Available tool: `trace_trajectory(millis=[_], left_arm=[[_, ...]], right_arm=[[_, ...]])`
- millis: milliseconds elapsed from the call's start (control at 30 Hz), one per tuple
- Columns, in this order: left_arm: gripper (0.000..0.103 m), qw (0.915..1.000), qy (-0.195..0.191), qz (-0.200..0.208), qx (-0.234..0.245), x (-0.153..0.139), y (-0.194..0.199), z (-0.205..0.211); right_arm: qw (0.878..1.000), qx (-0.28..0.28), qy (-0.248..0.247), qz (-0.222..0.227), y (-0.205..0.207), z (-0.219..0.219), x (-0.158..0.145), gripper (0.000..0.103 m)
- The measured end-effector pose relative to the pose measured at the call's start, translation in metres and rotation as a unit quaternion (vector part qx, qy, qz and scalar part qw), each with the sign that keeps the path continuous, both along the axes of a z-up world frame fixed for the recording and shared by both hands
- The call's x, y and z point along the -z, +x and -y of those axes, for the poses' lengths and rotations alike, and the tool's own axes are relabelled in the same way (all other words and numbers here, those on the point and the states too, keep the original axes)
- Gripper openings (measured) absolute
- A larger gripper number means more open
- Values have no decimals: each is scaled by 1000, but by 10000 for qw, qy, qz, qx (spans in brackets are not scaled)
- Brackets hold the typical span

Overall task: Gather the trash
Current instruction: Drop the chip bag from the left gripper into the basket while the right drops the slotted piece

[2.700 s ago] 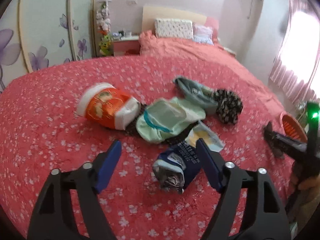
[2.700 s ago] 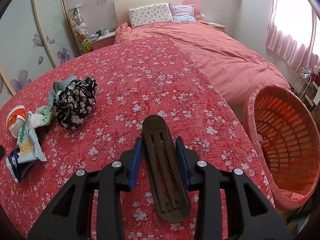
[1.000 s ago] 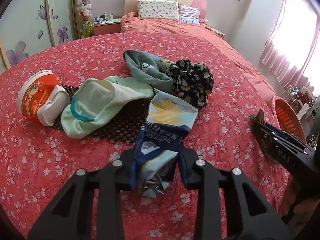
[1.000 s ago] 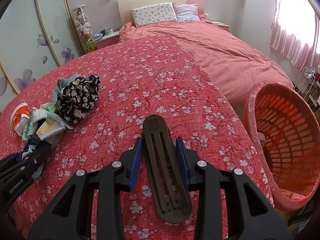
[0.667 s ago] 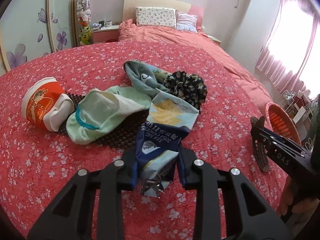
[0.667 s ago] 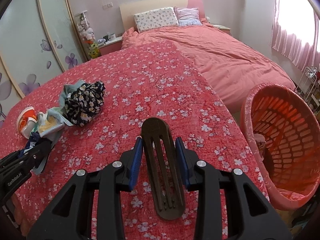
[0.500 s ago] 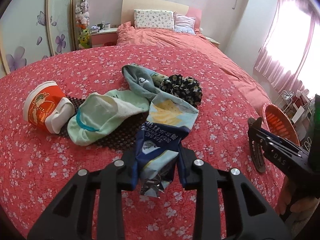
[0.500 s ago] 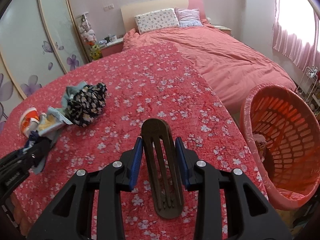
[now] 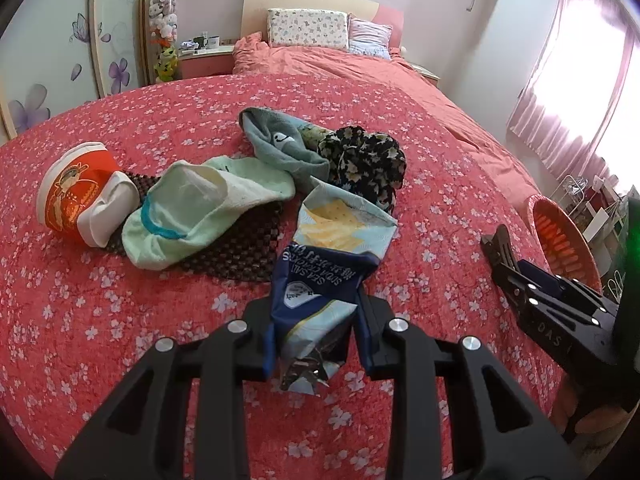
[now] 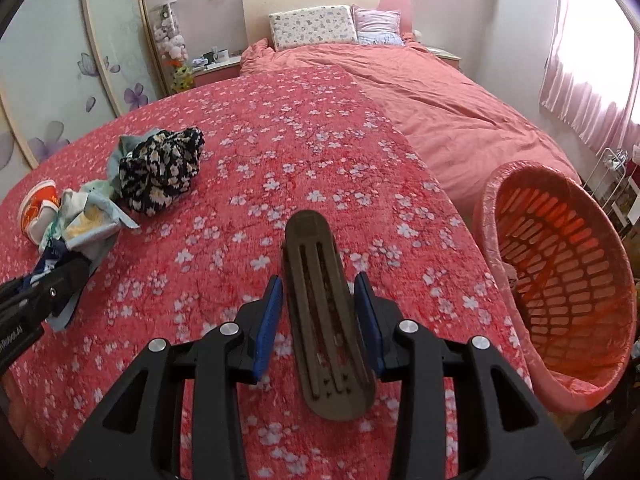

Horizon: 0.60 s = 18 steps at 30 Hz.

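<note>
Pink bedroom; red floral bedspread [image 10: 304, 152]; orange basket [image 10: 560, 280] beside.

Chip bag [image 9: 336, 252]: "SEA SALT", upside down, on dark blue band. Right gripper [image 9: 516, 264] body: "DAS", inverted. Other print illegible.

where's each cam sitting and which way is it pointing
Left wrist: on the left tool, angled down over the bedspread toward the headboard; its fingers clamp a chip bag; the right tool and some of a hand show at right.
Right wrist: on the right tool, same heading, gripping a brown slotted piece; orange basket at right, left tool's tip at left.
Shared: the chip bag, floral cloth, orange cup, basket, pillows.
</note>
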<state>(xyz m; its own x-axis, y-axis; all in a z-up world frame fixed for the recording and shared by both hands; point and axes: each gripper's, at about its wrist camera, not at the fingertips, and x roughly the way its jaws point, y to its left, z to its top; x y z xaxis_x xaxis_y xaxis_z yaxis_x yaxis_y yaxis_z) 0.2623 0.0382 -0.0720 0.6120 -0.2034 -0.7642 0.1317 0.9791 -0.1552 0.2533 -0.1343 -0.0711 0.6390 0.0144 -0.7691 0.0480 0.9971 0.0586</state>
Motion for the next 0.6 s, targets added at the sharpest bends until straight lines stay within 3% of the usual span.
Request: trace_trajectory(millis=[200, 600], left_arm=[[30, 10000, -32, 28, -22, 1, -2, 2], [30, 9993, -185, 328, 7, -25, -11, 2]], right_arm=[[9998, -76, 62, 170, -8, 5, 0, 33], [9978, -68, 343, 568, -15, 15, -25, 33]])
